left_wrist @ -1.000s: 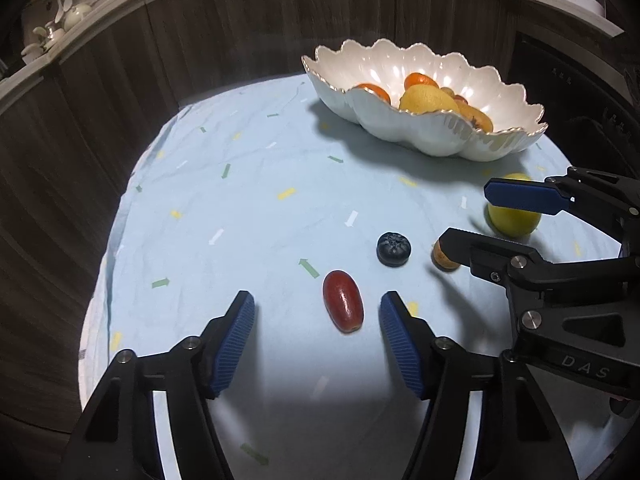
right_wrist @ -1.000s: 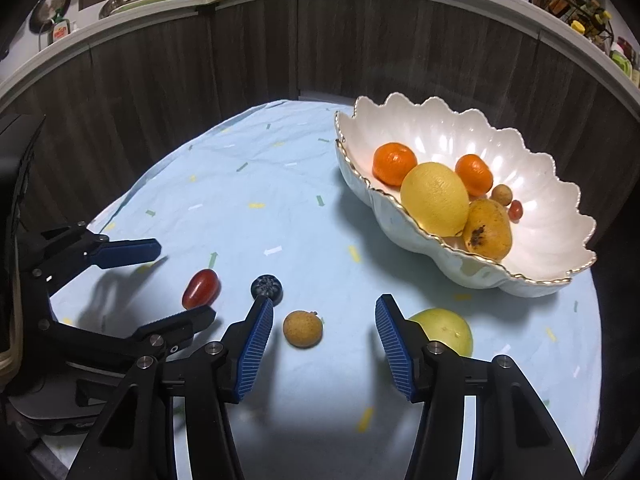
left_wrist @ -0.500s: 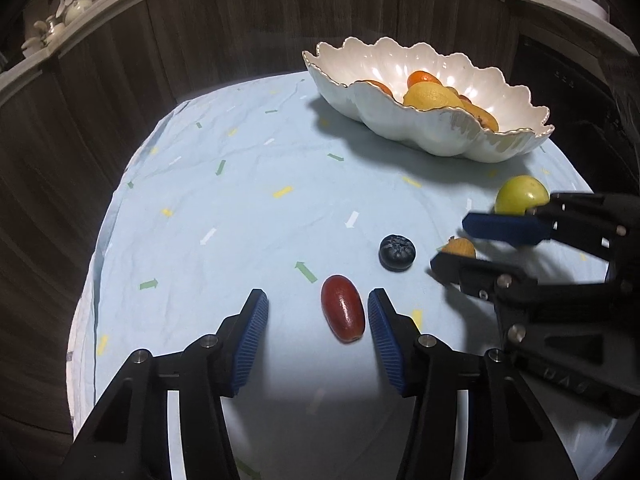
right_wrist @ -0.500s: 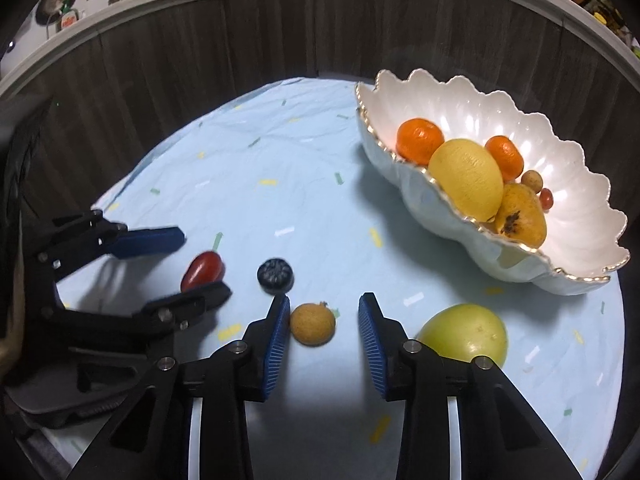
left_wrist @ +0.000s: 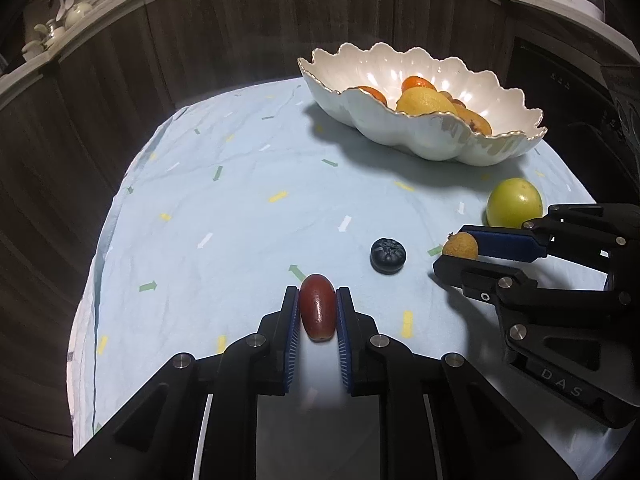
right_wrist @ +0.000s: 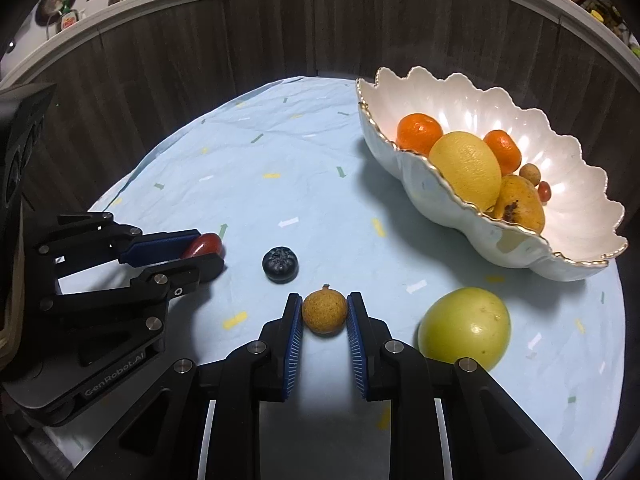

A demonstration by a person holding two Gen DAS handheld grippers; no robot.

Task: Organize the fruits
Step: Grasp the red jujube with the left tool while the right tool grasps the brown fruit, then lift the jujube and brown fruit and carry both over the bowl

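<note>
My left hand-held gripper (left_wrist: 318,312) is pinching the red grape tomato (left_wrist: 317,306); my right hand-held gripper (right_wrist: 324,316) is squeezing the brown longan (right_wrist: 324,314), blueberry (right_wrist: 280,264) lying between them.

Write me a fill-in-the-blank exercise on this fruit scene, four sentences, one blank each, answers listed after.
1. The left gripper is shut on the dark ____ oblong fruit.
2. The right gripper is shut on the small round ____ fruit.
3. The fruit lying loose on the cloth between the two grippers is the ____.
4. The green fruit sits on the cloth, outside the white scalloped ____.

Answers: red; brown; blueberry; bowl
</note>
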